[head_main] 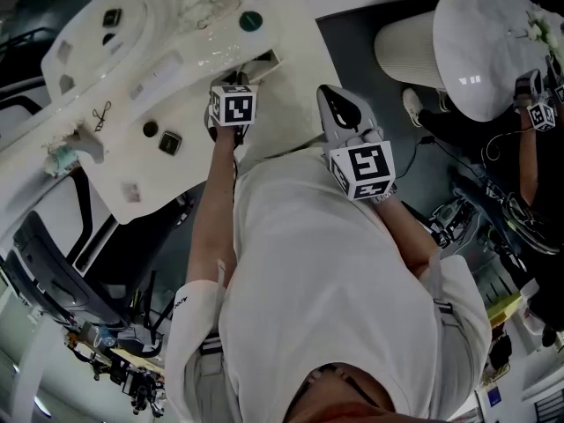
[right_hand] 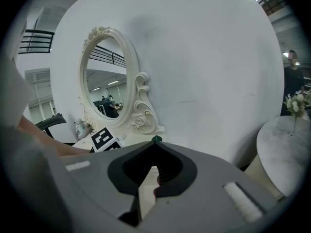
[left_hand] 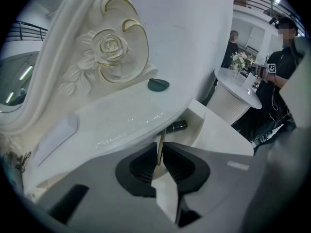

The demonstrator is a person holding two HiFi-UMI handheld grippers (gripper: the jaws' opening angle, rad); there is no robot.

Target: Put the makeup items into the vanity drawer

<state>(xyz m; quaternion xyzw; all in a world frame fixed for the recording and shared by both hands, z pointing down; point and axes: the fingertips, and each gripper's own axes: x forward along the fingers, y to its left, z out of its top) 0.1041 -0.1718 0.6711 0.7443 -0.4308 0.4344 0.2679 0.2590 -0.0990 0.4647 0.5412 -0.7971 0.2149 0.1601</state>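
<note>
My left gripper [left_hand: 160,153] points down over the open vanity drawer [left_hand: 217,133], its jaws shut on a thin gold stick [left_hand: 161,144] that stands upright between the pads. A black tube [left_hand: 176,126] lies inside the drawer. In the head view the left gripper's marker cube [head_main: 233,106] hangs beside the drawer [head_main: 267,61]. My right gripper [head_main: 330,93] hovers just right of it, shut with nothing between its pads [right_hand: 156,165]. A green round item [head_main: 250,21] and black compacts [head_main: 170,142] rest on the white vanity top [head_main: 198,86].
An oval mirror [right_hand: 104,79] in an ornate white frame stands at the back of the vanity. A round white side table [head_main: 489,47] with flowers is at the right, and another person [left_hand: 285,67] with a gripper stands by it. A dark chair [head_main: 53,276] is left.
</note>
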